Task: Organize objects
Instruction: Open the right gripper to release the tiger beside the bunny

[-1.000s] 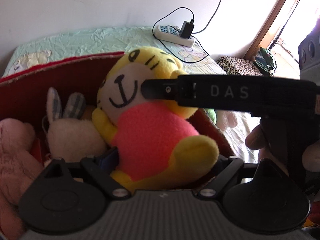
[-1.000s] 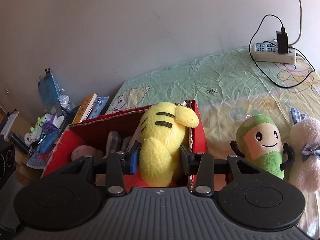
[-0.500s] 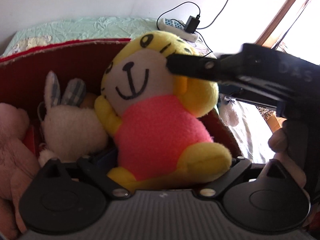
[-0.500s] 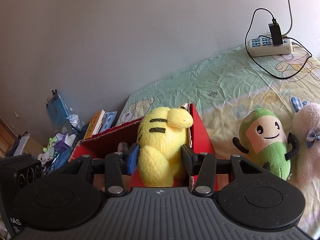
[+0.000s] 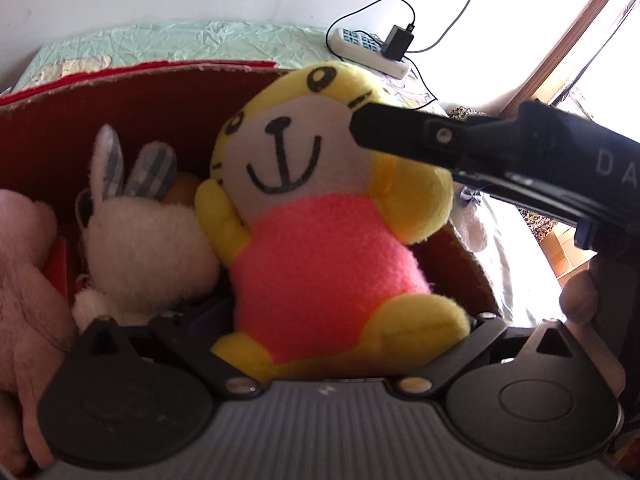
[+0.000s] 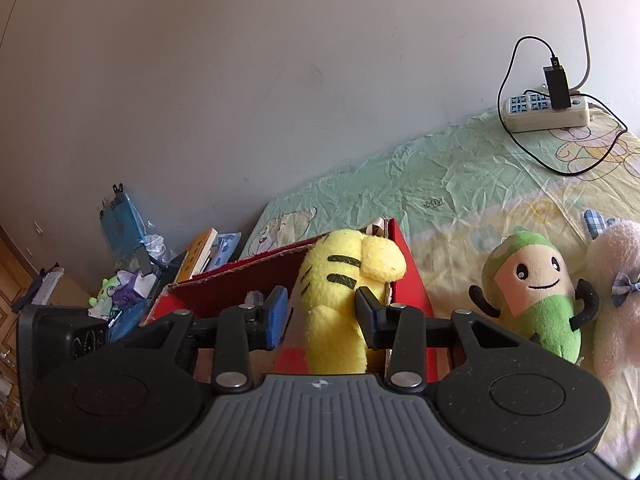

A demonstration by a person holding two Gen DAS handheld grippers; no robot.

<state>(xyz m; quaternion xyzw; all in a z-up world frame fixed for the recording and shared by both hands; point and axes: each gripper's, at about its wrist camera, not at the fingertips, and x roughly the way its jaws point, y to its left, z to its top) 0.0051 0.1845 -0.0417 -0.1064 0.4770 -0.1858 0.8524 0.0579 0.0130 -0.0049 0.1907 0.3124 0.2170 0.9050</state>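
**Tiger held over the box**

Your right gripper (image 6: 322, 318) pinches the tiger (image 5: 320, 216) by the head, above the red box (image 5: 132, 108). Your left gripper (image 5: 332, 320) brackets its feet; grip unclear. A bunny (image 5: 140, 236) lies at its 9 o'clock, a green doll (image 6: 534, 296) at 3 o'clock outside.

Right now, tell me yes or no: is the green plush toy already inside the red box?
No: in the right wrist view the green plush toy lies on the bed sheet, outside the red box.
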